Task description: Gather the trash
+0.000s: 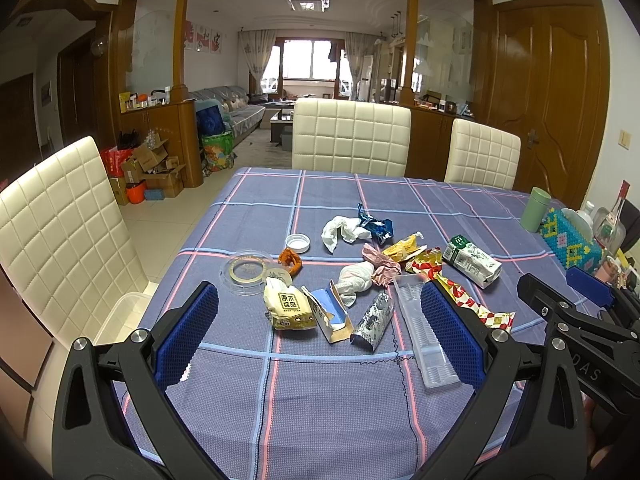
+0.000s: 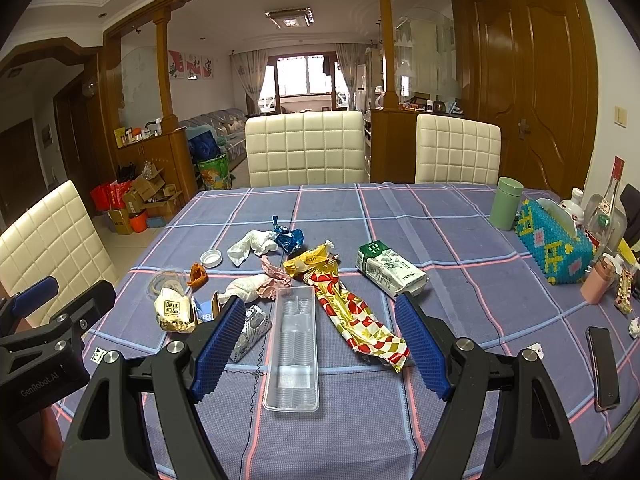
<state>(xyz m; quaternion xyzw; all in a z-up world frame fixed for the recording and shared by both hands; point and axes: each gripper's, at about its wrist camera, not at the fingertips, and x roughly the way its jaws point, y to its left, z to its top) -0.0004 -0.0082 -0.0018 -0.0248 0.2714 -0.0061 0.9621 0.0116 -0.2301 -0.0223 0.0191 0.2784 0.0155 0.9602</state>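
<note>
**Trash spread across the checked tablecloth, both claws spread wide and empty**

Trash lies in a loose cluster on the blue checked tablecloth [image 2: 460, 264], ahead of both claws. In the right wrist view a clear plastic tray [image 2: 294, 344] lies lengthwise at 12 o'clock from the right gripper [image 2: 320, 344], between its blue pads, which stand wide apart and grip nothing. Just beside the tray, toward 1 o'clock, lies a long red-and-gold wrapper [image 2: 356, 316]; past it, a green-and-white carton [image 2: 388, 270] lies on its side. At 11 o'clock sit a silver foil packet [image 2: 252, 330], a pink crumpled paper [image 2: 274, 280], a white tissue [image 2: 250, 246] and a blue foil wrapper [image 2: 289, 239].

In the left wrist view the left gripper [image 1: 320, 332] is also spread wide with nothing in it. Between its pads, at 12 o'clock, lie a beige snack bag [image 1: 289, 309], a torn blue-and-white box [image 1: 330, 314] and the silver packet. Toward 11 o'clock are a clear round lid [image 1: 246, 270], an orange scrap [image 1: 291, 261] and a white bottle cap [image 1: 298, 243].

A green cup [image 2: 506, 203], a beaded tissue box [image 2: 554, 240] and a phone [image 2: 602, 368] sit at the table's right edge.
</note>
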